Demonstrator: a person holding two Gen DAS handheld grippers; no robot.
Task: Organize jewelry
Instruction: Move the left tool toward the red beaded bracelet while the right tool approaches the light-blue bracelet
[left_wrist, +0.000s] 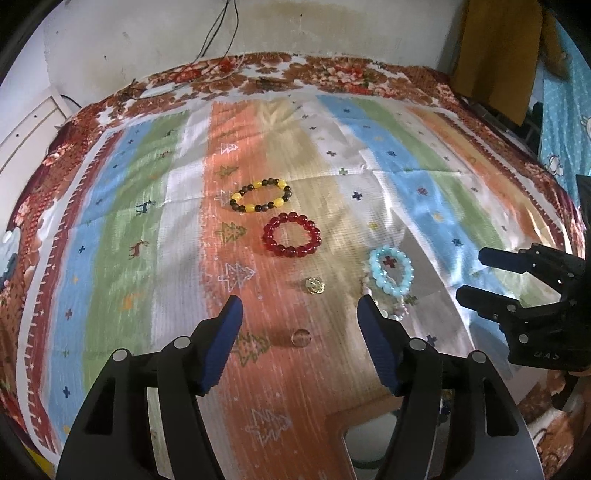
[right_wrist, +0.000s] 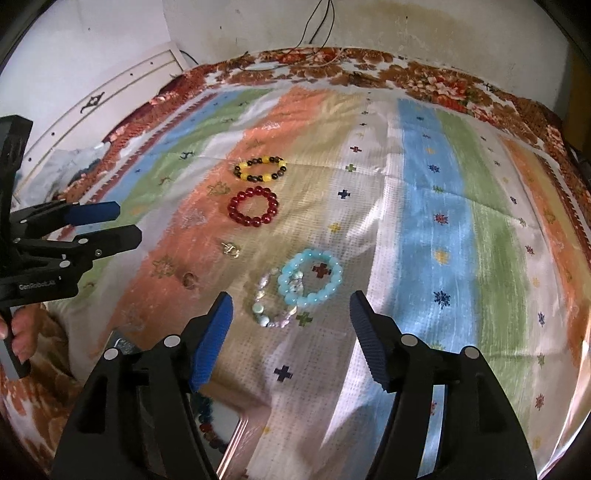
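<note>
Approach step: left gripper (left_wrist: 299, 306) and right gripper (right_wrist: 290, 301) both apart, empty. Next: right closes on light-blue bead bracelet (right_wrist: 309, 278), frame centre.

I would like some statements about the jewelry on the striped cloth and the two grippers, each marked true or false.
1. The red bracelet lies between the yellow and dark bracelet and the small gold charm. True.
2. The light blue bracelet lies apart from every other piece. False: it overlaps the pale bead bracelet.
3. The left gripper holds the red bracelet. False: its fingers stand apart with nothing between them.
4. The right gripper is open and holds nothing. True.
5. A small ring lies on the orange stripe of the cloth. True.
6. All bracelets are stacked in one pile. False: they lie spread over the cloth.
</note>
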